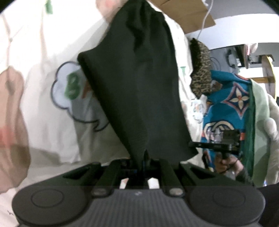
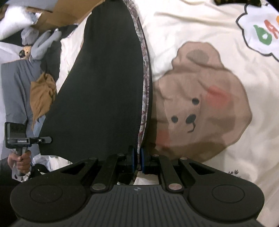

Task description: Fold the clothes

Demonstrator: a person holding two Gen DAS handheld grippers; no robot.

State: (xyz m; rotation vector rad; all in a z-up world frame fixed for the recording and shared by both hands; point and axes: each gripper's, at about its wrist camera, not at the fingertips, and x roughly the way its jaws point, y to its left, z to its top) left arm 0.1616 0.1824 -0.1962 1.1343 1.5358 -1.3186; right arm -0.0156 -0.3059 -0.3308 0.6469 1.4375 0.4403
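- Two grippers, both clamped on one black ribbed fabric garment (image 1: 139,90), lifted off the surface.
- left gripper (image 1: 142,161): fingers pinched together on a bunched corner of the black cloth; cloth fans away from the jaws and fills the centre of the left wrist view.
- right gripper (image 2: 137,159): blue-padded fingers (image 2: 133,159) nearly closed on the garment's edge; a floral-print lining strip (image 2: 144,83) shows along that edge.
- Black cloth stretches taut away from the right jaws.
- Under it: cream bedsheet with a brown bear print (image 2: 200,104) and a speech bubble with green and orange letters (image 1: 69,87).
- Right wrist view, left edge: a hand (image 2: 21,161) gripping the other handle.
- Further out: blue patterned cloth (image 1: 226,108), leopard-print piece (image 1: 200,69), grey garment (image 2: 15,83), mustard-brown cloth (image 2: 43,90), cardboard box (image 1: 183,12).
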